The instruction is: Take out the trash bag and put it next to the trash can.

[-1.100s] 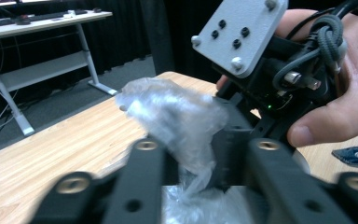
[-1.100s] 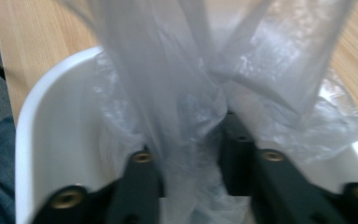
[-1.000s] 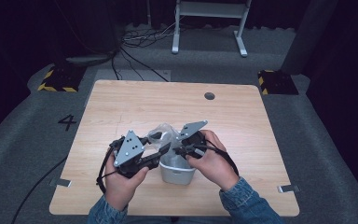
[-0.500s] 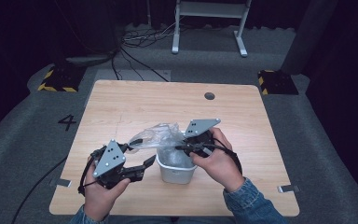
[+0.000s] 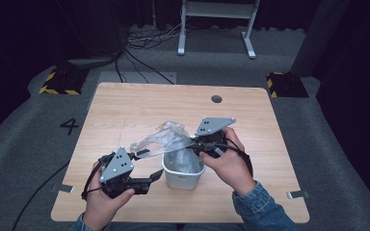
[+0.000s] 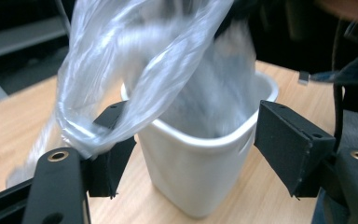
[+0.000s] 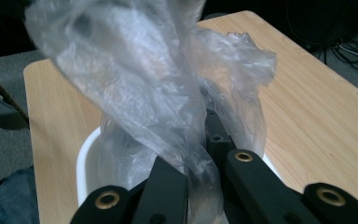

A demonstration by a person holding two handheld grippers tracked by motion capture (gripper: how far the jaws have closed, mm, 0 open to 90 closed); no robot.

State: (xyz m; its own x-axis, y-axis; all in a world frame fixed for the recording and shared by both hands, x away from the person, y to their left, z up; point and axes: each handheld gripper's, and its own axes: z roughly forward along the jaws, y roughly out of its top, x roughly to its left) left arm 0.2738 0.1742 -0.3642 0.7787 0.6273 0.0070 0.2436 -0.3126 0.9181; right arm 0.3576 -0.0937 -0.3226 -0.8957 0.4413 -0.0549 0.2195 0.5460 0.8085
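Observation:
A small white bin stands on the wooden table, near its front edge. A clear plastic bag hangs partly inside the bin and stretches up and to the left above it. My right gripper is over the bin's far rim, shut on the bag, whose film bunches between its jaws. My left gripper sits just left of the bin. Its jaws have just been opening and stand wide, with the bin framed between them. A fold of the bag lies draped over its left pad.
A round cable hole sits near the table's far edge. Beyond the table are a grey floor with cables, a metal stand and yellow-black striped blocks.
My left gripper pulled back from the bin toward the table's front left and its jaws opened. The right gripper rose slightly with the bag, which now stretches out to the left.

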